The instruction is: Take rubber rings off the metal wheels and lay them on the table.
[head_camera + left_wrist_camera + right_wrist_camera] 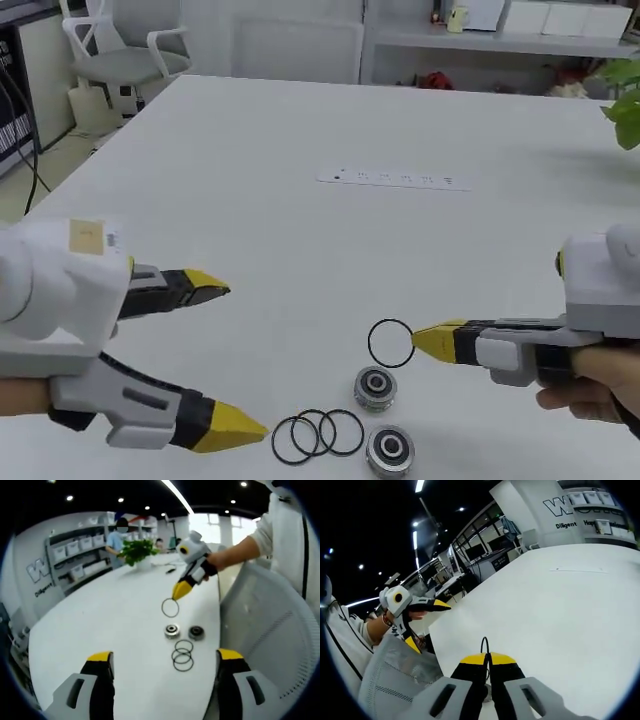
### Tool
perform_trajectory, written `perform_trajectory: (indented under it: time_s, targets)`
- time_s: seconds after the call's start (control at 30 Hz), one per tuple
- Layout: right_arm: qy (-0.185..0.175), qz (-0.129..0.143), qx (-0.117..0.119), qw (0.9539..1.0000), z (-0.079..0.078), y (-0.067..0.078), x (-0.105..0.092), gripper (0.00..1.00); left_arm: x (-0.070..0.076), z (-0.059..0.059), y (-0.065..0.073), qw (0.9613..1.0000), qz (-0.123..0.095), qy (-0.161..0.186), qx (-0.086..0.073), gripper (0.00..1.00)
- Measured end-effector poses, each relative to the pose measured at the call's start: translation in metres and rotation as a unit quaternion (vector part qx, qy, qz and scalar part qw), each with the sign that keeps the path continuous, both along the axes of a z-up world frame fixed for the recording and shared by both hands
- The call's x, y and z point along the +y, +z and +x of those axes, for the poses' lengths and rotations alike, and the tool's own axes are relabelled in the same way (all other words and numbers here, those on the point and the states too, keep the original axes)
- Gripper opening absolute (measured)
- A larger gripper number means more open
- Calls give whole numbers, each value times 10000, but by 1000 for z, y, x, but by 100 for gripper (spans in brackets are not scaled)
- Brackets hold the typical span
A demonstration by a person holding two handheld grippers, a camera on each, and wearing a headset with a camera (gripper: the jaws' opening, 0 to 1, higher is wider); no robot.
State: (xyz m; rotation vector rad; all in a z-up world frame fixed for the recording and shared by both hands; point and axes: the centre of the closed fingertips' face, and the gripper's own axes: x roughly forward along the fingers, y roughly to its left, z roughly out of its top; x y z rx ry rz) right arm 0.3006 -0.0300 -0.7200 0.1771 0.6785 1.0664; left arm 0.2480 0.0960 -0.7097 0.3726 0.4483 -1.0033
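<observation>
The right gripper [418, 341] has its yellow-tipped jaws pressed together on the rim of a thin black rubber ring [390, 343], a plain round loop held just beyond the two metal wheels [375, 388]; whether the loop touches the tabletop cannot be told. The wheels are short, silvery discs with ribbed rims and dark hubs, lying flat and close together on the smooth white table [300, 150]. Just left of them three more black loops [318, 435] lie flat, overlapping like chain links. The left gripper [225, 355] holds nothing, its jaws spread wide apart, the nearer yellow tip just beside the overlapping loops. Farther up the table lies a long, flat white power strip [393, 180].
</observation>
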Motion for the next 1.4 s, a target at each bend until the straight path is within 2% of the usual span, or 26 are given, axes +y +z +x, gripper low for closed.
perform_trajectory:
  time_s: [0.17,0.37,0.47,0.63,0.77,0.93,0.97,1.3,1.4]
  targets:
    - [80,28,20,10000,-3,2,6,0,12,-6,-2,9997,-57,225,42,88]
    - [182,44,69,9998,-8,3,14,0,18,-12,0,9986,-242,470,16,90]
    - [271,20,121,9996,-11,1,18,0,23,-13,-1,9975,-327,630,26,91]
    - [440,-53,152,9989,-18,-4,25,0,29,-15,-2,9967,-335,731,47,92]
    - [573,-102,199,9981,-24,-8,32,0,31,-16,-2,9957,-425,815,74,92]
    - [829,-239,280,9959,-33,-16,40,0,31,-18,-4,9951,-472,862,109,91]
    - [938,-291,358,9945,-37,-19,42,0,30,-19,-5,9951,-479,863,111,91]
    - [1325,-579,438,9885,-50,-37,50,0,32,-22,-7,9940,-546,937,175,90]
    - [1462,-692,396,9860,-53,-42,52,0,35,-22,-7,9934,-560,989,173,90]
